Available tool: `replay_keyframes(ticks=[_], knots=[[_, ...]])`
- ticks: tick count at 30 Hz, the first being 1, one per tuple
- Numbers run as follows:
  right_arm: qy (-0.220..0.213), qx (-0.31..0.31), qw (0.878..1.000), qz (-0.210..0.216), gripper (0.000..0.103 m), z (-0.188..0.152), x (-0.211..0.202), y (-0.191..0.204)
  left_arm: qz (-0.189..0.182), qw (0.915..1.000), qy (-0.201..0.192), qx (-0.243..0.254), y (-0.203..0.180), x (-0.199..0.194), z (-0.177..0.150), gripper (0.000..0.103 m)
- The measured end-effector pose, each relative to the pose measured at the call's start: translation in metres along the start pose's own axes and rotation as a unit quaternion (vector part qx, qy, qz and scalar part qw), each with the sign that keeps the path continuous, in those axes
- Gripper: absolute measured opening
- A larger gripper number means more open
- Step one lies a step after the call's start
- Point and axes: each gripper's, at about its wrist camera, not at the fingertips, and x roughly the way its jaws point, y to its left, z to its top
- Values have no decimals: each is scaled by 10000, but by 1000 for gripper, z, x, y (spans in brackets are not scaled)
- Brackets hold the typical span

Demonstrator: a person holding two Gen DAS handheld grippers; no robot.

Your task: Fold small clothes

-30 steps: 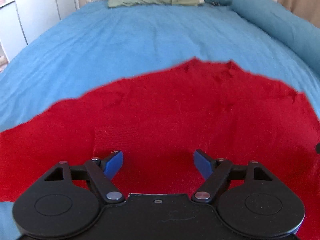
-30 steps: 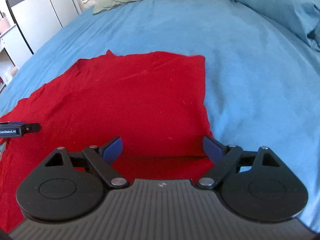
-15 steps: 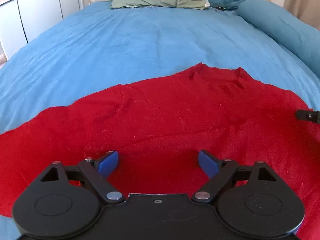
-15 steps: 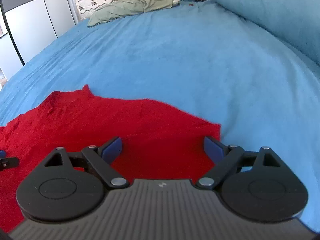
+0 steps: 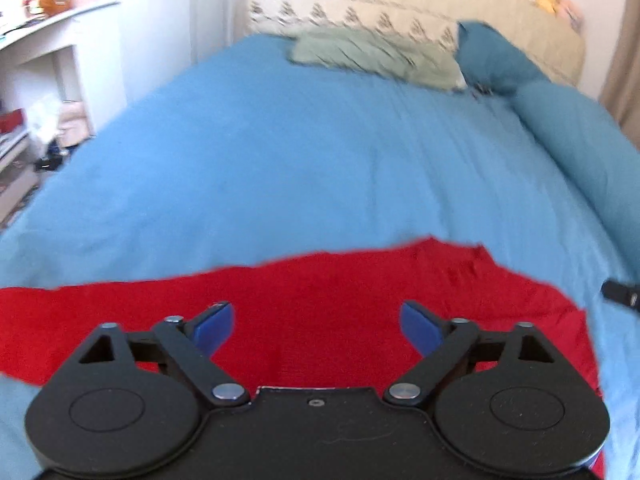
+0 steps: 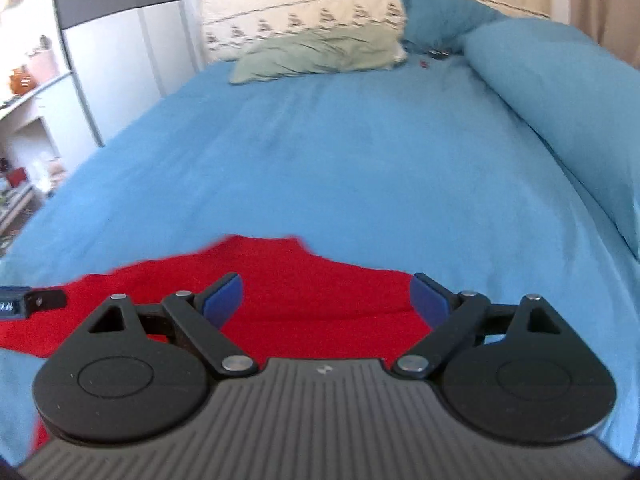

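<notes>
A red cloth garment (image 5: 320,296) lies flat on the blue bed cover (image 5: 300,168); it also shows in the right wrist view (image 6: 304,280). My left gripper (image 5: 316,326) is open and empty, held above the garment's near part. My right gripper (image 6: 326,298) is open and empty, above the garment's right part, near its right edge. The tip of the right gripper (image 5: 620,292) shows at the right edge of the left wrist view, and the left gripper's tip (image 6: 28,300) shows at the left edge of the right wrist view.
A green pillow (image 5: 372,60) and a patterned cream pillow (image 5: 360,16) lie at the head of the bed. A rolled blue duvet (image 6: 560,92) runs along the right side. White cupboards (image 6: 116,40) and shelves (image 5: 32,100) stand to the left.
Both grippers have tilted up and drawn back toward me, so less of the red garment and more of the bed and room show. Both stay open and empty.
</notes>
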Motion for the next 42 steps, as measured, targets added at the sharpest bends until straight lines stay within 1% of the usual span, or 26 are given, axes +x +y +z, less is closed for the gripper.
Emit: replay_keyframes(ticks=[1, 4, 6, 8, 10, 12, 14, 17, 20, 22, 23, 24, 25, 26, 27, 29, 31, 32, 34, 35, 36, 37, 39, 40, 42], knots=[[3, -39, 10000, 53, 103, 4, -9, 21, 30, 9999, -34, -99, 10, -12, 3, 103], [-19, -314, 9992, 233, 103, 4, -25, 76, 115, 9992, -146, -363, 48, -38, 6, 103], [84, -454, 9987, 221, 103, -2, -25, 110, 236, 9985, -82, -486, 77, -45, 3, 103], [244, -397, 9985, 294, 103, -10, -23, 145, 318, 9972, 56, -680, 111, -51, -1, 103], [301, -289, 9987, 286, 103, -17, -22, 176, 393, 9948, 96, -936, 149, -58, -8, 103], [328, -169, 9989, 279, 103, -23, -20, 204, 496, 9921, 186, -1135, 187, -58, -15, 103], [490, -32, 9981, 363, 103, -36, -12, 228, 591, 9888, 348, -1324, 222, -53, -26, 103], [727, 86, 9965, 401, 103, -57, 7, 258, 669, 9860, 442, -1459, 266, -38, -41, 102], [834, 229, 9956, 366, 103, -76, 20, 277, 783, 9839, 485, -1533, 302, -18, -56, 96], [887, 355, 9949, 321, 103, -84, 31, 286, 863, 9792, 606, -1735, 324, -3, -69, 84], [897, 391, 9947, 310, 103, -87, 33, 288, 896, 9764, 685, -1842, 333, 3, -75, 81], [903, 412, 9946, 292, 103, -89, 37, 290, 918, 9735, 743, -1959, 341, 9, -80, 75], [906, 413, 9947, 258, 103, -92, 40, 293, 910, 9715, 743, -2060, 349, 12, -85, 74], [905, 401, 9948, 234, 103, -93, 42, 295, 883, 9712, 678, -2105, 353, 14, -86, 74], [898, 384, 9950, 220, 103, -95, 44, 296, 886, 9719, 580, -2101, 354, 14, -85, 74], [857, 342, 9956, 173, 103, -97, 45, 297, 977, 9739, 511, -1986, 352, 17, -81, 72], [825, 344, 9959, 126, 103, -101, 47, 297, 1121, 9721, 459, -2008, 351, 21, -77, 60], [812, 363, 9960, 109, 103, -100, 48, 296, 1188, 9711, 416, -2027, 351, 23, -75, 56], [785, 409, 9960, 89, 103, -98, 50, 294, 1378, 9703, 344, -1959, 352, 26, -72, 32], [771, 425, 9961, 84, 103, -97, 49, 291, 1436, 9698, 323, -1943, 351, 28, -71, 25], [752, 434, 9962, 73, 103, -96, 48, 289, 1444, 9691, 302, -1975, 353, 30, -69, 11], [725, 442, 9964, 60, 103, -95, 47, 286, 1396, 9686, 300, -2034, 354, 30, -67, 8], [671, 452, 9967, 45, 103, -94, 44, 279, 1444, 9667, 292, -2093, 350, 27, -63, 8], [627, 457, 9970, 16, 103, -92, 42, 275, 1439, 9674, 238, -2070, 348, 25, -60, 8], [563, 487, 9972, -10, 103, -90, 37, 265, 1387, 9716, 24, -1916, 334, 14, -49, 8]])
